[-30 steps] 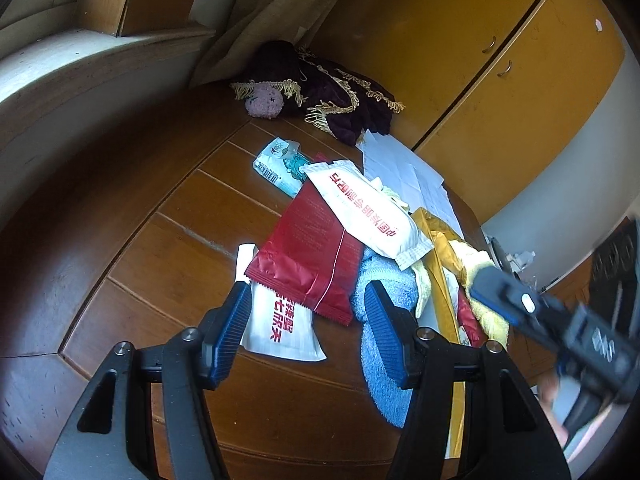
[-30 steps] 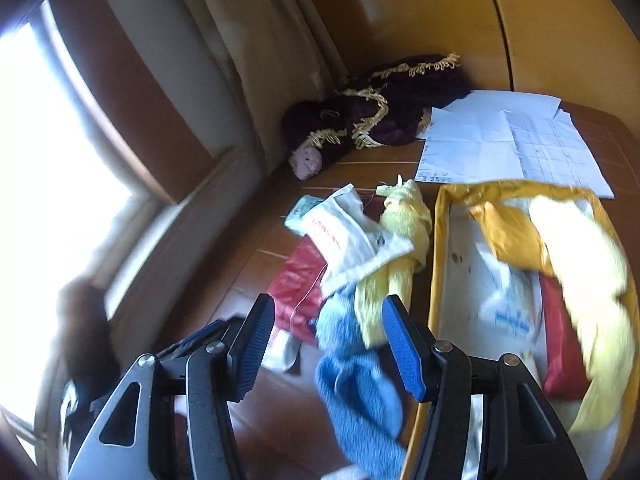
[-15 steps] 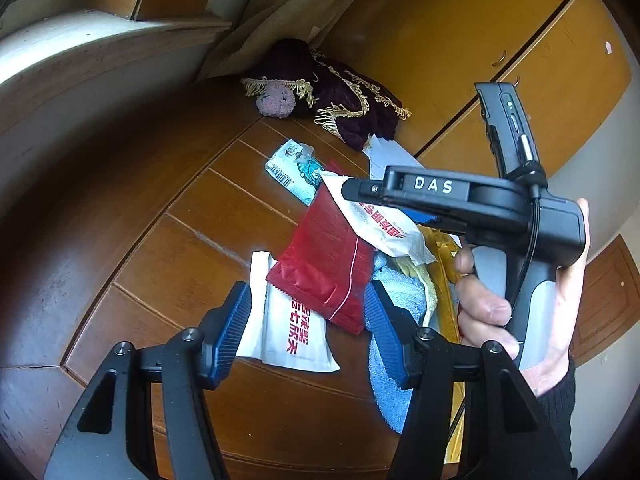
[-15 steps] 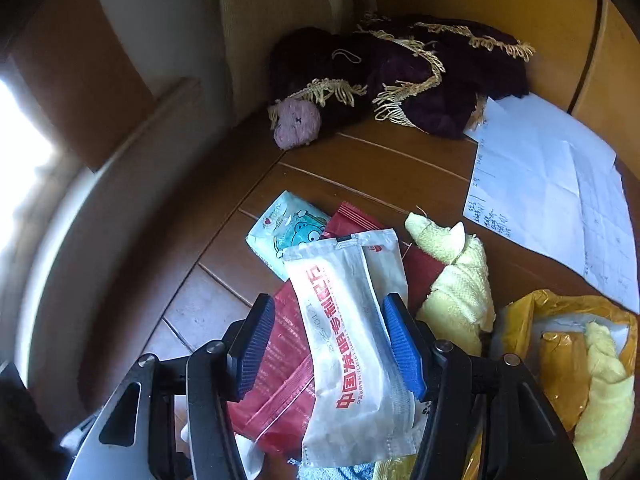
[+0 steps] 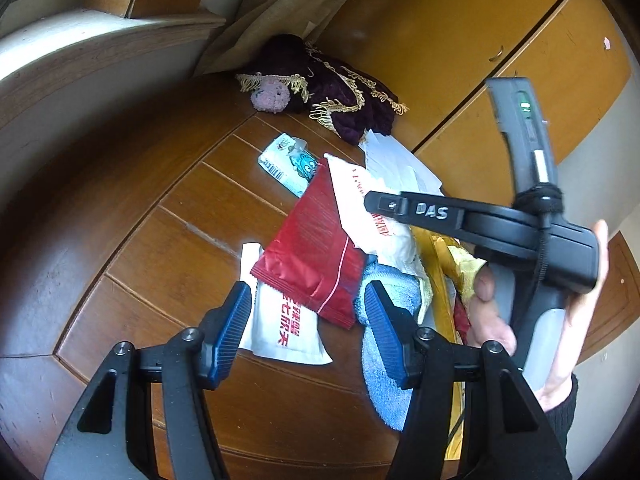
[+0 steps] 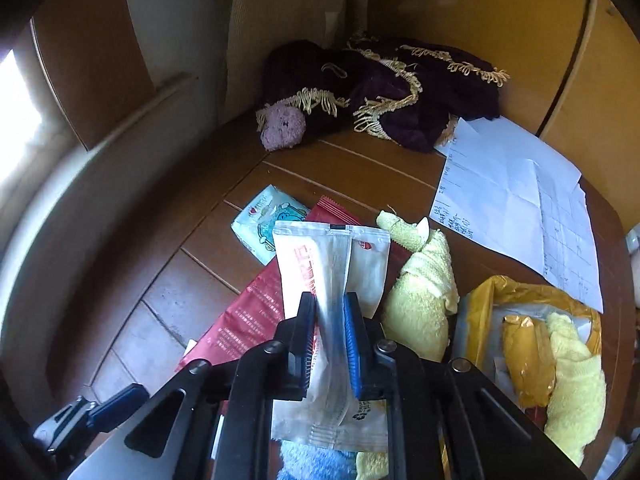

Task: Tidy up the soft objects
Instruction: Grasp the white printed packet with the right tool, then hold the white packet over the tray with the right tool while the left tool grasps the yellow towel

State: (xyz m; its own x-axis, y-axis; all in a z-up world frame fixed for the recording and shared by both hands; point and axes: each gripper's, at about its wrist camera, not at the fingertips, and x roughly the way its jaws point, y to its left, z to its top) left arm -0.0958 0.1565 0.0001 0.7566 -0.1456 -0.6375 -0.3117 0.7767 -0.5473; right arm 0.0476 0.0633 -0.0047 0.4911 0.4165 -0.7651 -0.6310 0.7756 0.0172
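Counter (image 6: 192,208): heap of packets at centre. Flat foil packet (image 6: 256,312) lowest; long sachet (image 6: 332,264) lies across it, pinched between the right gripper (image 6: 329,344) jaws. Tissue pack (image 6: 264,228) at 11 o'clock of the sachet, touching the foil packet. Towel roll (image 6: 424,288) just beside at 3 o'clock. Open bag (image 6: 480,292) further toward 4 o'clock, with towel (image 6: 576,384) inside. Paper sheets (image 6: 516,196) at 2 o'clock. Fringed cloth (image 6: 400,92) at 12 o'clock, in the far corner, knitted ball (image 6: 282,126) touching its left edge.
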